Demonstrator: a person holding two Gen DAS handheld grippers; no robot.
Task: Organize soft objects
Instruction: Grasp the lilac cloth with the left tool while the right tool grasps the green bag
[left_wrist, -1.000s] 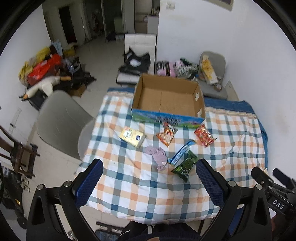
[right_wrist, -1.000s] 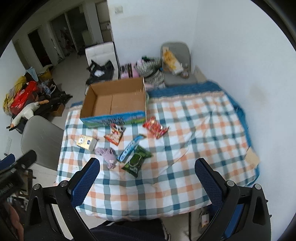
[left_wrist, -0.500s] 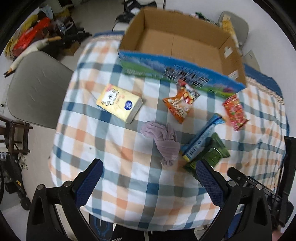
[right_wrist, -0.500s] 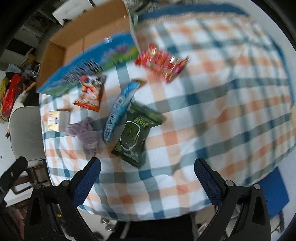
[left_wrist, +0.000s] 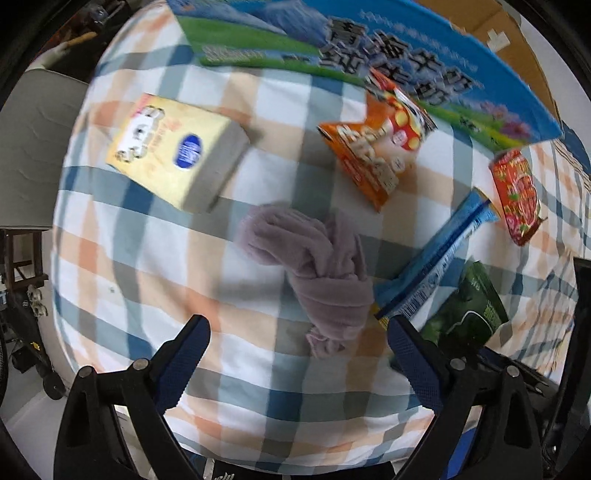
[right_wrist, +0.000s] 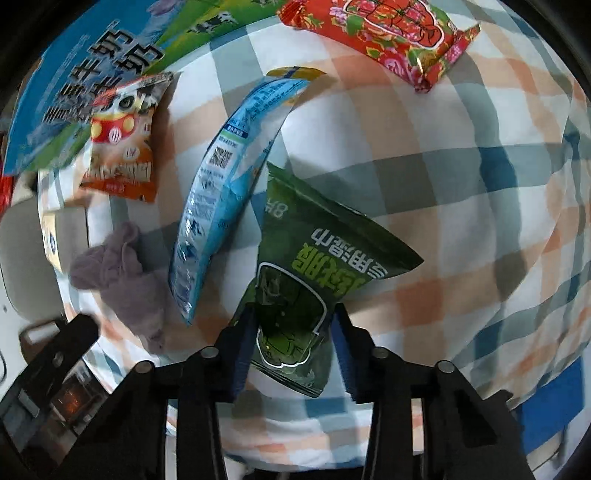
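From the left wrist, the left claw (left_wrist: 297, 338) gapes wide over the checked tabletop (left_wrist: 147, 258), holding nothing; the crumpled purple cloth (left_wrist: 321, 269) lies just ahead between its tips, edges blurred. From the right wrist, the right claw (right_wrist: 293, 334) is pinched onto the green packet (right_wrist: 306, 291), whose near end hides behind the fingers.

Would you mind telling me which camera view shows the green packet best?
The right wrist view: the green packet fills the centre, its print readable, its near end between the right gripper fingers. In the left wrist view the green packet sits at the right edge, blurred and partly cut off by the left gripper.
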